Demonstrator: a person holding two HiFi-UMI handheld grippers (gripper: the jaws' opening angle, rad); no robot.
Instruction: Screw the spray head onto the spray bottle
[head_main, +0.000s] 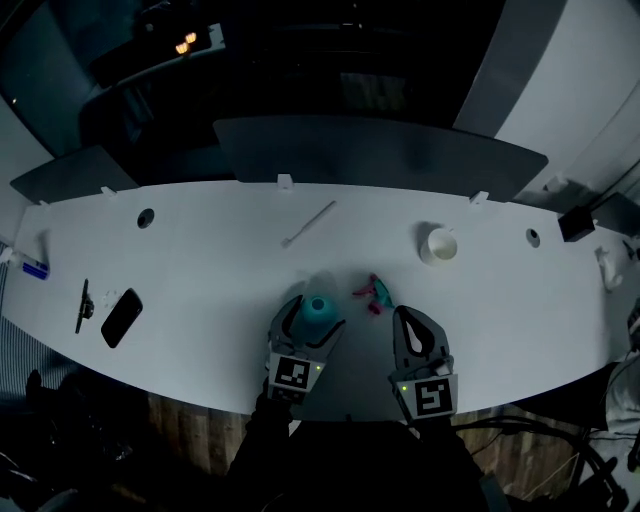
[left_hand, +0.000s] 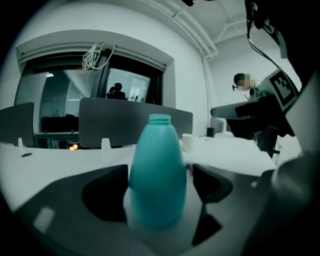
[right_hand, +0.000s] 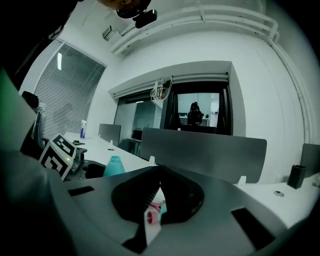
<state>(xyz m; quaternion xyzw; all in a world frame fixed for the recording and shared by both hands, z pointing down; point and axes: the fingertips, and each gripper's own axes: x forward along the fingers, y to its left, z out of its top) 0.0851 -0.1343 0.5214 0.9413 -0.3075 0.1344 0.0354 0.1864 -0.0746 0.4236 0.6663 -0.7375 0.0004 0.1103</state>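
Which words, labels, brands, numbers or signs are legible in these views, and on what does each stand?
No readable text anywhere.
Left marker cube, right marker cube: black-and-white square patterns, no letters or digits.
Spray bottle: plain teal, no label on the side shown.
Small bottle at far left of the head view: bluish label, too small to read.

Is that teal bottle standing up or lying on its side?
Upright: the teal bottle stands on the white table, its open neck pointing up.
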